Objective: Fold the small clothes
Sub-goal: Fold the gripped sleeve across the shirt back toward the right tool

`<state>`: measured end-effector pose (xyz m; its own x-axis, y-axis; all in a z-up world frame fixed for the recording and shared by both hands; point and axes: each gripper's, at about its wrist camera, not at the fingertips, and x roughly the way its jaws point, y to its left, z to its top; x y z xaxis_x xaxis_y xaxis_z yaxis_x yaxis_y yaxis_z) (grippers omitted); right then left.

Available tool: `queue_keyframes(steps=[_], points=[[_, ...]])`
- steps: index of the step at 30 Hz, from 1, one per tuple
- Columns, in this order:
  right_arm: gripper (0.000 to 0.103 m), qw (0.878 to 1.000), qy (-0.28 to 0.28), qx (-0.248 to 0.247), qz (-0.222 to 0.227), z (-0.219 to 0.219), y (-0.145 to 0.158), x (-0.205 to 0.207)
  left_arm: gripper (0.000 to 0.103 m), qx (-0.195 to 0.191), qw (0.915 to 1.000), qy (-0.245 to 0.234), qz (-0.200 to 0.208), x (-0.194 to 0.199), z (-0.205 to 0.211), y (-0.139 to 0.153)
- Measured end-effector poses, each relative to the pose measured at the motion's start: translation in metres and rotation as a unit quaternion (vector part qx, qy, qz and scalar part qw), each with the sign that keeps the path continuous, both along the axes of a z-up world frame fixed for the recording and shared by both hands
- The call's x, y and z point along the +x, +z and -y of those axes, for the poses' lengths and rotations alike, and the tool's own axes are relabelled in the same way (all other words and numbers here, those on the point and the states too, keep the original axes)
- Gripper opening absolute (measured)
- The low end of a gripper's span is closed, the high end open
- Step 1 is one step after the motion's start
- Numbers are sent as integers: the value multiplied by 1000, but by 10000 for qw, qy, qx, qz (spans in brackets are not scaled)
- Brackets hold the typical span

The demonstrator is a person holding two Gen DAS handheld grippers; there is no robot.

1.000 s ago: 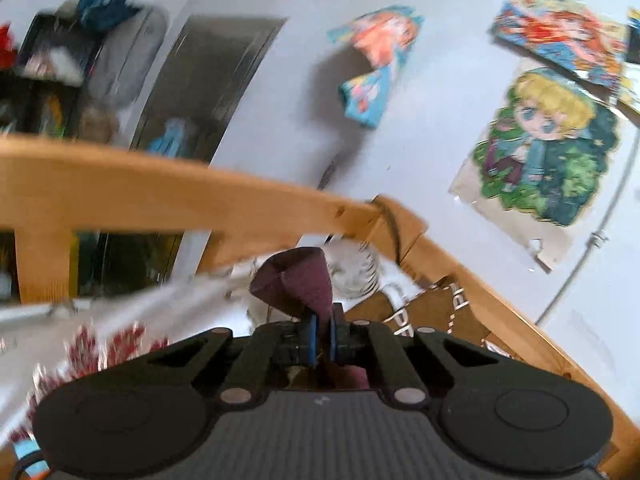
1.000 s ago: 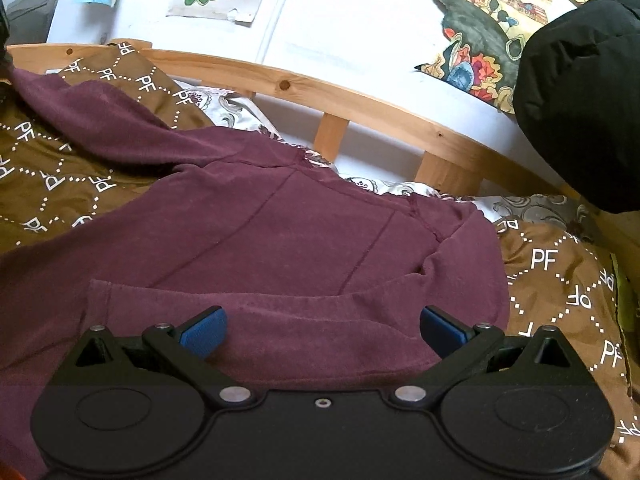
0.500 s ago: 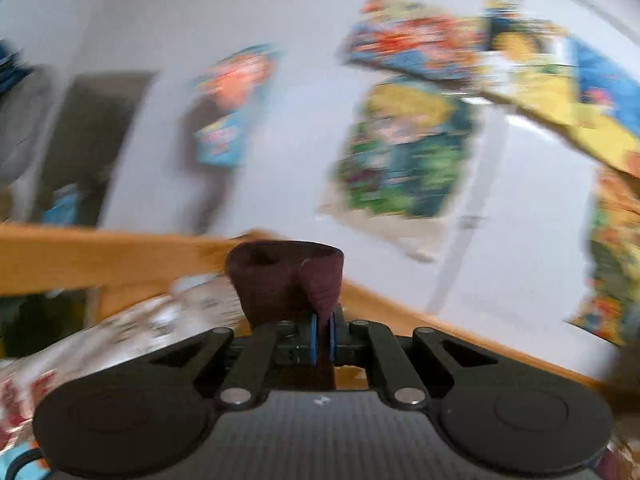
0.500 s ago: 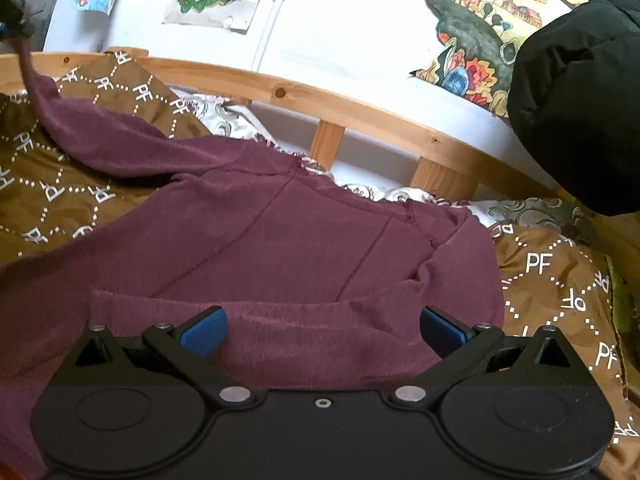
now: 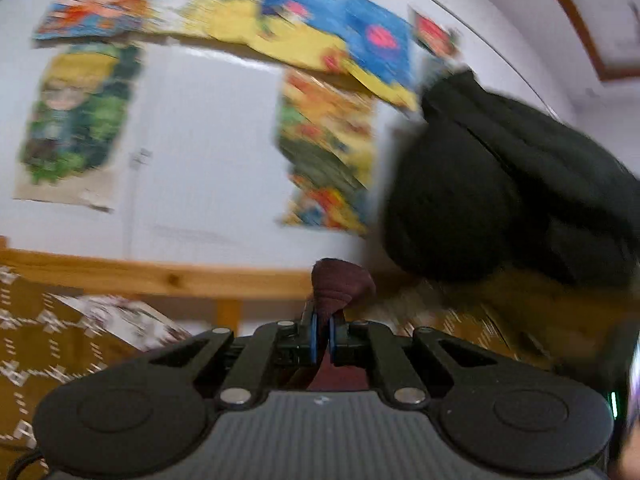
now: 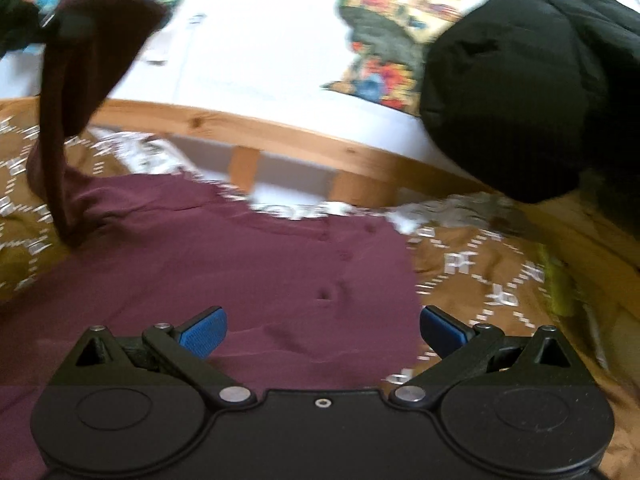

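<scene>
A maroon sweater [image 6: 240,256] lies spread on a brown patterned bedspread [image 6: 488,272]. One sleeve [image 6: 76,92] is lifted up at the left of the right wrist view, where the left gripper [image 6: 70,24] pinches its end. In the left wrist view my left gripper [image 5: 323,334] is shut on the bunched sleeve cuff [image 5: 340,286], held above the bed. My right gripper [image 6: 322,326] hovers open over the sweater's lower body, with nothing between its blue pads [image 6: 204,330].
A wooden bed rail [image 6: 280,136] runs behind the sweater. A black padded jacket [image 6: 532,80] hangs at the right. Colourful posters [image 5: 320,152] cover the white wall. A pale patterned pillow or sheet [image 6: 140,148] lies against the rail.
My left gripper has swung right with the sleeve, which now stands lifted at the left of the right wrist view. The right gripper has drifted slightly and stays open.
</scene>
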<state>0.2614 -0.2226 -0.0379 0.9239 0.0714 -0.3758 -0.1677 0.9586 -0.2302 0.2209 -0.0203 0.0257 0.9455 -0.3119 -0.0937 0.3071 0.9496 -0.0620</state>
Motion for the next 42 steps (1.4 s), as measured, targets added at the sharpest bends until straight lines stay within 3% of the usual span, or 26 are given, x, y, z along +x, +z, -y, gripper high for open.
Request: queue_keyframes(steps=[6,10,17,18,20,21,22,26,30,34,37,42], points=[[102,9939,-831,722,-105,44,4,14,5,126,9955,-473,-807,6,13,-35],[102,9815,-1370,1287,-352,69,1,23,5,84,9918,-691,-1074,4,13,-46],[102,9647,-1798,1787,-718,88,-9,29,8,294,9806,-1110,-1592,-1,25,-64],[102,9637,-1817,1809,-739,88,-10,29,14,346,9793,-1141,-1635,-2,27,-66],[102,9624,-1843,1833,-786,89,-12,30,37,401,9763,-1235,-1734,-3,29,-68],[102,9622,-1848,1831,-800,89,-12,29,57,381,9756,-1263,-1753,-4,29,-68],[102,9623,-1846,1822,-823,89,-13,29,67,348,9759,-1278,-1736,-6,28,-68],[102,9632,-1757,1785,-974,86,-18,32,77,273,9757,-1286,-1754,-7,21,-62],[102,9648,-1257,1964,-1212,78,-24,34,91,51,9796,-897,-1798,-1,4,-56],[102,9682,-292,1948,-1540,55,-29,35,95,15,9798,68,-1997,18,-20,-51],[100,9714,384,1572,-1737,30,-34,32,95,-86,9680,1070,-2268,37,-52,-52],[76,9668,1251,920,-2031,-7,-44,22,82,-707,9423,1894,-2667,76,-114,-60]])
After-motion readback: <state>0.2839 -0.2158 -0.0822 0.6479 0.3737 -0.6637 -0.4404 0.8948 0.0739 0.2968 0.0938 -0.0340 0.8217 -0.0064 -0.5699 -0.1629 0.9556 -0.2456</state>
